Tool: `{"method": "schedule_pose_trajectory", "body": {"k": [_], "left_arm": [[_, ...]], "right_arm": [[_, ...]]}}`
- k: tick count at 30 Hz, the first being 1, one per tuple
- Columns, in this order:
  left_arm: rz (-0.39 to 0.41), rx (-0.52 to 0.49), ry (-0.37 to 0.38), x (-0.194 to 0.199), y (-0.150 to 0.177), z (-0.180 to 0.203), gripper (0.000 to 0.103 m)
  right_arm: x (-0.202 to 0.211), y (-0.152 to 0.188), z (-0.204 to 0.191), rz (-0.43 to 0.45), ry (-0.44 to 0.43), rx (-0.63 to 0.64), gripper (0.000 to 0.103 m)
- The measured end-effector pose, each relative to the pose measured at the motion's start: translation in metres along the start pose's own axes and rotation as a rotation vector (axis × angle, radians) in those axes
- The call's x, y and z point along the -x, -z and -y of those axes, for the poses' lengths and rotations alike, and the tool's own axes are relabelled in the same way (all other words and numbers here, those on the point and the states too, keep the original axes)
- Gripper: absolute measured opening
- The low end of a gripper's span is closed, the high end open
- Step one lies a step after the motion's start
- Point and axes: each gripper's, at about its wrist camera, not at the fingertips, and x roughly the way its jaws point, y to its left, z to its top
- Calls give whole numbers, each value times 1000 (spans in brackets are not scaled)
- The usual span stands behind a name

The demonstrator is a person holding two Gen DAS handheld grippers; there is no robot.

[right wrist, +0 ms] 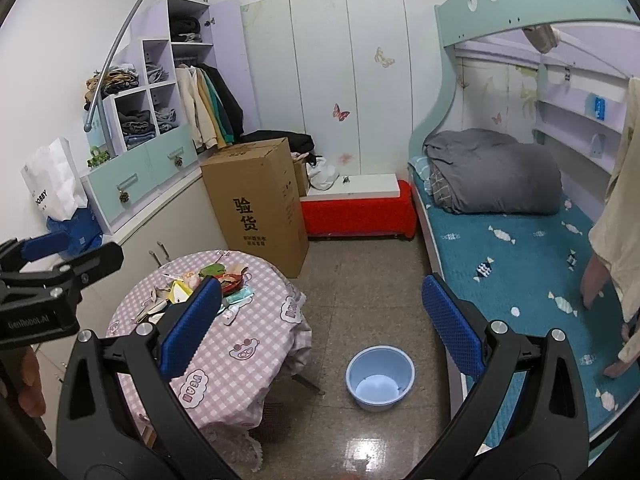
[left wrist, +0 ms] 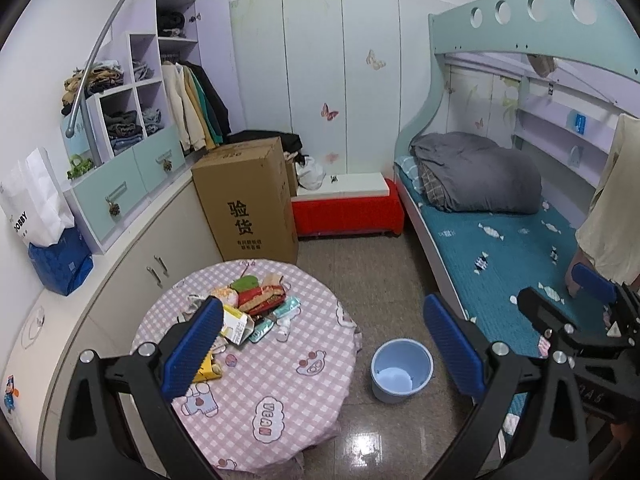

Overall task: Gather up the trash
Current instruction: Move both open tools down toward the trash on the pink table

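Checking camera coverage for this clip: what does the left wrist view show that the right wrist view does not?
Only the left wrist view shows the right gripper, open, at its right edge over the teal bed sheet. Only the right wrist view shows the left gripper at its left edge. Both share the round pink checked table with a pile of wrappers, the light blue plastic bucket on the floor and the brown cardboard box.

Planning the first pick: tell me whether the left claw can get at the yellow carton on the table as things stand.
Probably yes. The left claw is open and empty, above the near side of the table. The yellow carton lies on top at the trash pile's near edge, with nothing between.
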Motion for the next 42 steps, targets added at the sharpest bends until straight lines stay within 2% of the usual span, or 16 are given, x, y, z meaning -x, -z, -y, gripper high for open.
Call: {"method": "schedule_pose_trajectory", "body": {"k": [8,15,20,27,32,37,42], "left_arm": [[-77,27,19,-25,6,-10,98],[-175,57,60,-72,16,-45,98],[-285,109,62,-119,29,-98,98],[-431,203,39,-185,60,-198,98],[-534,250,52,-226,84,-246,98],[-578,253,97,-262,89,-262,97],[-580,174,140,-304,78,-257,98]], "right_arm": [[-25,2,-9,-63,-21,-4,98],[-72,10,-36,-148,-14,11,98],[-119,18,-62,-239,-21,-20,98],[-191,37,-108,-363,-14,-19,98],[-238,56,-134,-466,-18,-68,98],[-269,67,-151,-510,0,-104,98],[-293,74,-159,-542,41,-135,98]]}}
